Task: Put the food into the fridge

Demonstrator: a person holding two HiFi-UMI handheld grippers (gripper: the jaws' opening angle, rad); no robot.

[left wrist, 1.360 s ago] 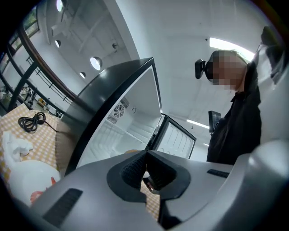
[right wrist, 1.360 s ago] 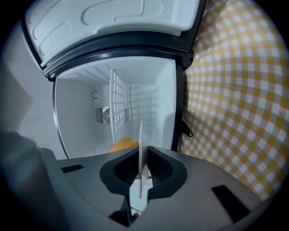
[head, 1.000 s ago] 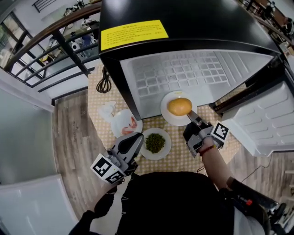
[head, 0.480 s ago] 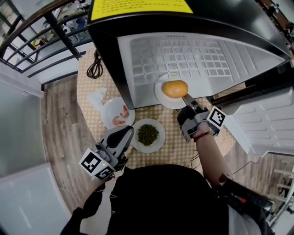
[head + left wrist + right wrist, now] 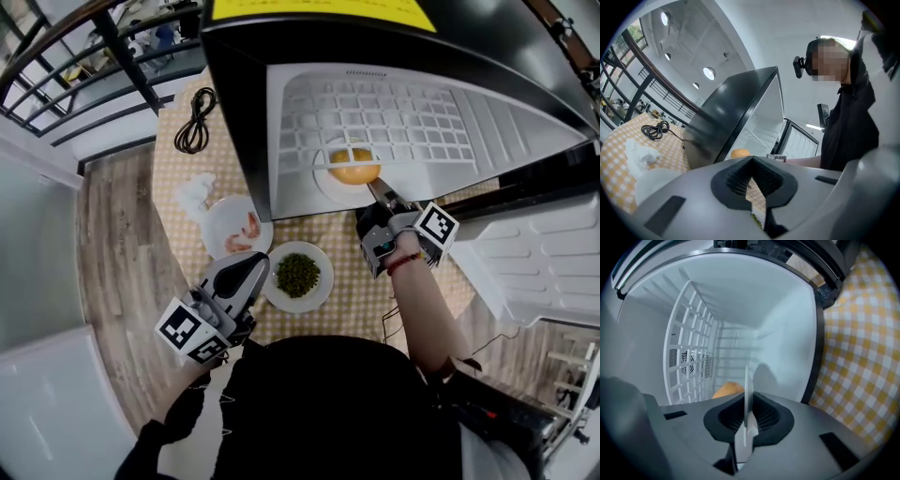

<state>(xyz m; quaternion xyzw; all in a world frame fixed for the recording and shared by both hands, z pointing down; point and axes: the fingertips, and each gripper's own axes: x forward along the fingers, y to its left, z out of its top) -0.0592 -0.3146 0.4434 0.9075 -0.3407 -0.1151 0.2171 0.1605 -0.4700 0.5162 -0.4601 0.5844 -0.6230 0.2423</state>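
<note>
Pinching the plate (image 5: 323, 180) by its rim, R gripper (image 5: 380, 194) has slid it and its orange bun (image 5: 354, 171) deeper into the fridge (image 5: 487, 112), now under the wire rack (image 5: 403, 117). Nearly placed. L gripper (image 5: 251, 274) hangs pressed together, empty, by the peas plate (image 5: 298, 275); shrimp plate (image 5: 242, 228) waits too.

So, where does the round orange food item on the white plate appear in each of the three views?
Head view: the round orange food item is upper centre, under the white wire shelf.
Left gripper view: small, at centre, just above the black fingers.
Right gripper view: lower centre-left, behind the white plate's edge-on rim.
Shared landmark: the black fridge's white interior.
</note>
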